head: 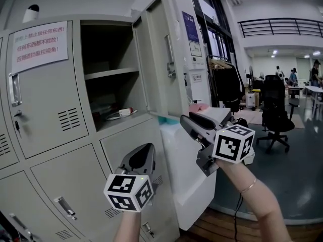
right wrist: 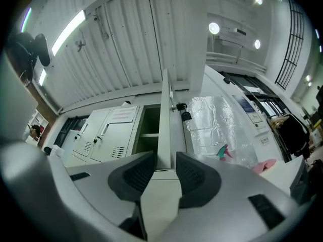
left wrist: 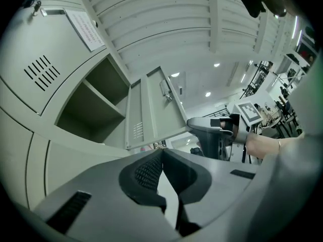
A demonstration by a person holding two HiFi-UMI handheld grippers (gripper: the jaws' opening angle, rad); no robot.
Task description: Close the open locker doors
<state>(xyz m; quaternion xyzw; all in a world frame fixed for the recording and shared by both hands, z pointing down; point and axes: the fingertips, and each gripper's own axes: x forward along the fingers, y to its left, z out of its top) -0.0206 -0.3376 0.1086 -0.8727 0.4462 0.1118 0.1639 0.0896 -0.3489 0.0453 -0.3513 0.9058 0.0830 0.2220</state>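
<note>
Directly ahead of the right jaws: open locker door (right wrist: 165, 120), seen edge-on and standing out from its compartment (right wrist: 146, 130) — the thin free edge lines up with the gap between the jaws.
Right gripper (right wrist: 164, 158): jaws apart, pads not pressing the door, nothing held.
Left gripper (left wrist: 161, 153): jaws together and empty, low and left of the door, in front of the closed lower lockers (head: 75, 180).
Handling: painted sheet metal, probably light and stiff, swinging freely on its hinges. The smooth paint could let a pinch slip, so a flat push on the face to the right of the jaws looks safer than a grip.
Edges: the free edge and lower corner sit just beyond the right jaw tips. A padlock (right wrist: 185, 116) hangs right of them — a likely snag.
Open room: left of the right jaws the swing path to the compartment looks free. To their right, a plastic-wrapped white cabinet (right wrist: 222, 125) stands close behind the door.
</note>
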